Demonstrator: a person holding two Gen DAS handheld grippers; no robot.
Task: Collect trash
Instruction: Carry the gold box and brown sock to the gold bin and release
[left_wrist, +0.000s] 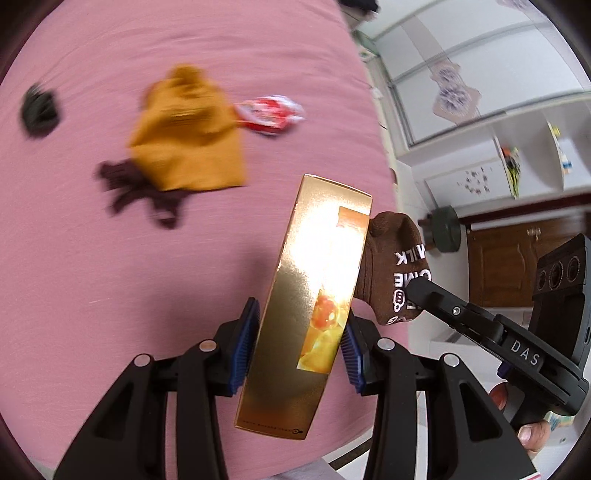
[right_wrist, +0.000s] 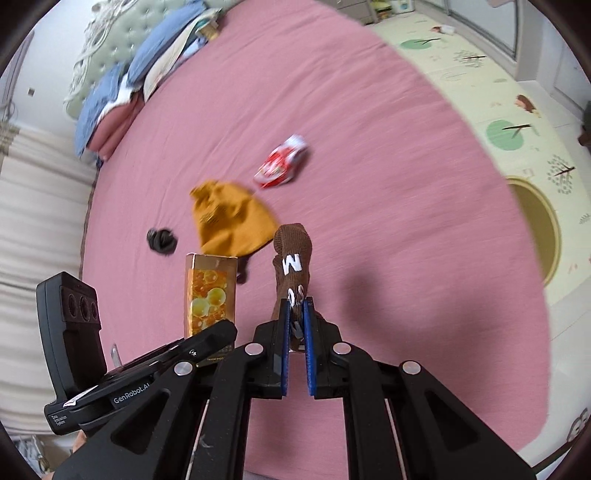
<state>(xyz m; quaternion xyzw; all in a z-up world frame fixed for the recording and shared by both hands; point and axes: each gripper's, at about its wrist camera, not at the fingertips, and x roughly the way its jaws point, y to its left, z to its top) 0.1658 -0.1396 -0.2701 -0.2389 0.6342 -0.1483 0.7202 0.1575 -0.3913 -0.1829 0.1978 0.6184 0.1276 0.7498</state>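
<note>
My left gripper (left_wrist: 299, 332) is shut on a tall gold box (left_wrist: 314, 295) and holds it above the pink bed; the box also shows in the right wrist view (right_wrist: 210, 295). My right gripper (right_wrist: 295, 314) is shut on a brown sock (right_wrist: 291, 258) with white letters, also seen beside the box in the left wrist view (left_wrist: 395, 266). A red and white wrapper (right_wrist: 280, 166) lies on the bed beyond; it also shows in the left wrist view (left_wrist: 269, 114).
A mustard-yellow garment (right_wrist: 229, 218), a dark maroon cloth (left_wrist: 140, 192) and a black bundle (right_wrist: 160, 240) lie on the pink bed (right_wrist: 369, 147). Pillows (right_wrist: 129, 81) are at the headboard. A patterned play mat (right_wrist: 498, 110) covers the floor to the right.
</note>
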